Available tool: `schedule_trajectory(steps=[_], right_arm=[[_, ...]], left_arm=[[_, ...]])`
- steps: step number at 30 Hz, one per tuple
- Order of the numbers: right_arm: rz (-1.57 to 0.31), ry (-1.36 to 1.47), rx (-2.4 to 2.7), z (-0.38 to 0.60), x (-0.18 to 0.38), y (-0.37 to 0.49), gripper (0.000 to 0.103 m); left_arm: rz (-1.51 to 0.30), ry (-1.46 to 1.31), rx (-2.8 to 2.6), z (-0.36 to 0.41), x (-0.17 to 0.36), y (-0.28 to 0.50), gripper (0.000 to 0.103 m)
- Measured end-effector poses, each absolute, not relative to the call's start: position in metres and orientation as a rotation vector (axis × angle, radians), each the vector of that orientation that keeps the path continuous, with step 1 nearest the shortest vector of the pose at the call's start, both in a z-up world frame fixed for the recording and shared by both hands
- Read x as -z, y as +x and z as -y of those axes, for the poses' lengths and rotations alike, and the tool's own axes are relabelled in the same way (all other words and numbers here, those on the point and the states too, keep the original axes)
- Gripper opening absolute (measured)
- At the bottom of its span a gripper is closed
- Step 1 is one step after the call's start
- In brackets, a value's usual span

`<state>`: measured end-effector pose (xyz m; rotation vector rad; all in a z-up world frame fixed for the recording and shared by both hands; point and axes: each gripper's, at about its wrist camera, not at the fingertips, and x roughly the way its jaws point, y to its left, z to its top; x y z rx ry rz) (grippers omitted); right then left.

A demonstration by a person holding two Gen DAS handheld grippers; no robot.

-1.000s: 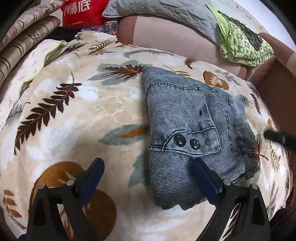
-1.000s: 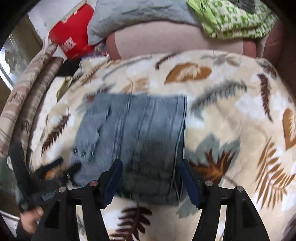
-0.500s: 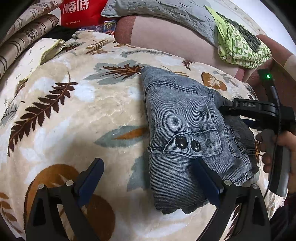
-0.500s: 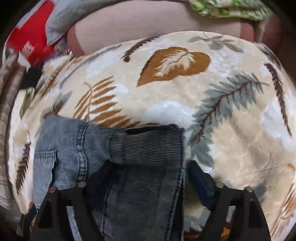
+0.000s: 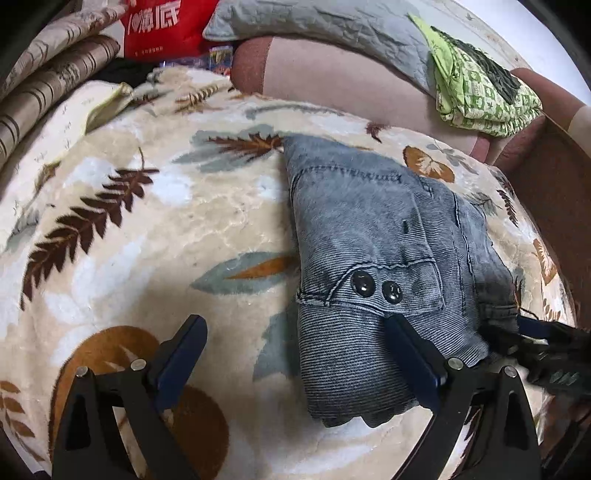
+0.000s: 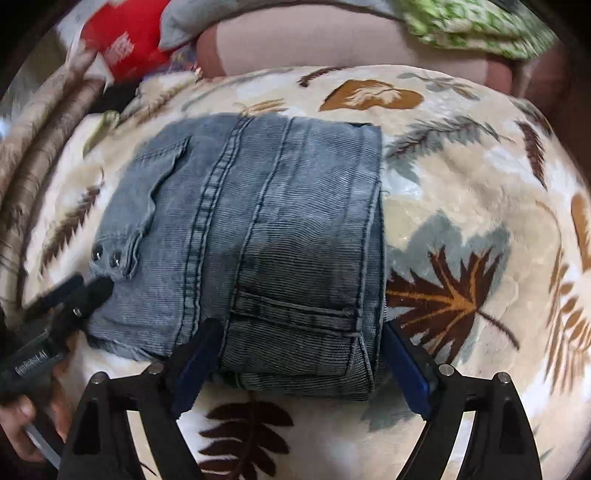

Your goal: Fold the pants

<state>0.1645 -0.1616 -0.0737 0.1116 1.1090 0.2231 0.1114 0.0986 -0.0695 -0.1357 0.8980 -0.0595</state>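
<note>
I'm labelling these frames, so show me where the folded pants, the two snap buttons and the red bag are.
folded pants (image 6: 280, 229): right wrist view, middle of the top layer.
snap buttons (image 5: 376, 288): left wrist view, between the two snaps on the pocket flap.
red bag (image 5: 159, 29): left wrist view, its printed front.

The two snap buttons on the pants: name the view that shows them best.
The left wrist view. There the two snap buttons sit near the centre, large and sharp, on the folded pants. In the right wrist view they are small and motion-blurred, at the fold's left edge.
</note>
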Motion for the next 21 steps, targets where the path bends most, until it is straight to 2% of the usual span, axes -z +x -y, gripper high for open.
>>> schedule_trajectory(steps=[4, 5, 7, 10, 15, 21], right_arm=[[-1.006, 0.108, -0.223, 0.164, 0.036, 0.146, 0.089], [-0.975, 0.097, -0.229, 0.163, 0.032, 0.138, 0.092], [-1.007, 0.071, -0.234, 0.16, 0.046, 0.135, 0.095], [-1.158, -0.025, -0.209, 0.151, 0.093, 0.142, 0.096], [-1.046, 0.002, -0.237, 0.159, 0.055, 0.115, 0.098], [-0.978, 0.111, -0.246, 0.187, 0.034, 0.078, 0.098]], left_arm=[[-0.892, -0.115, 0.036, -0.097, 0.06, 0.105, 0.097], [-0.888, -0.112, 0.031, -0.095, 0.057, 0.102, 0.097], [-0.88, -0.111, 0.031, -0.092, 0.053, 0.096, 0.097], [-0.891, -0.093, 0.03, -0.088, 0.05, 0.087, 0.097], [-0.886, -0.091, 0.004, -0.09, 0.042, 0.075, 0.097], [-0.874, -0.053, -0.007, -0.08, 0.033, 0.062, 0.097]])
